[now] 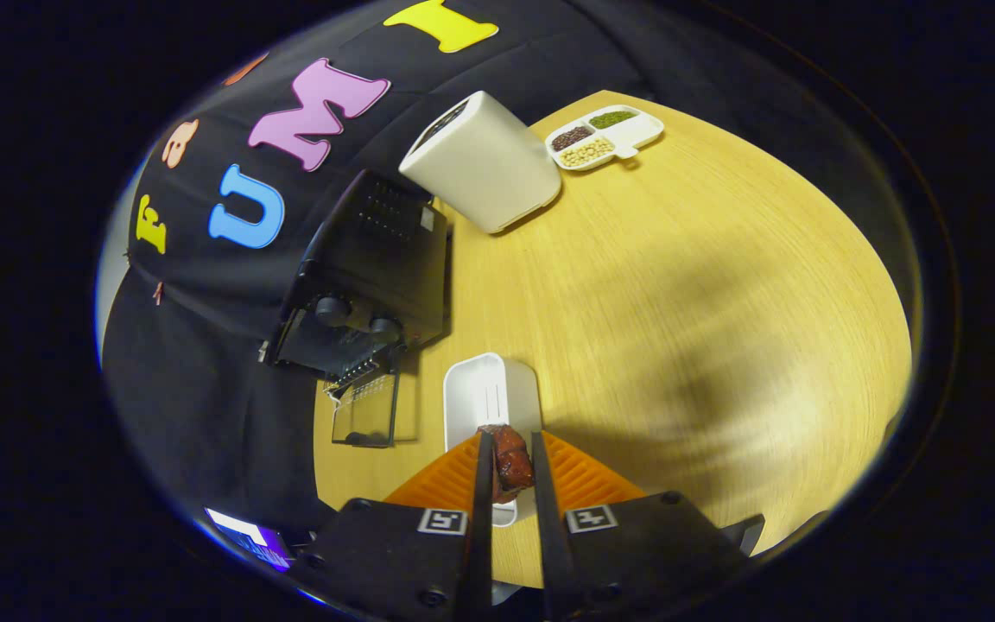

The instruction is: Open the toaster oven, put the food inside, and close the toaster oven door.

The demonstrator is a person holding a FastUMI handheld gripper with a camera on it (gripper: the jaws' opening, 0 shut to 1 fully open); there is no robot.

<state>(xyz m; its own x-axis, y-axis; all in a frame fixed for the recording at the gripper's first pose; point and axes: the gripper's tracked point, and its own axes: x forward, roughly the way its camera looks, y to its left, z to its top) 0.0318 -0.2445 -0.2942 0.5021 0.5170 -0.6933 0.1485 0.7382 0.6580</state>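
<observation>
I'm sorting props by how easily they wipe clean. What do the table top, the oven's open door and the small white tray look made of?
Round yellow-tan table top: wood or wood-look laminate, matte, fine straight grain. Black toaster oven's open door: clear glass in a dark frame, since the table shows through. Small white oblong tray: probably smooth plastic, possibly ceramic. The gripper holds a reddish-brown food piece between both fingers.

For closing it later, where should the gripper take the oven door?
The oven door lies folded down, open. Judging by that, take its free far edge, coming from the front. The gripper is shut on the food above the white tray.
</observation>
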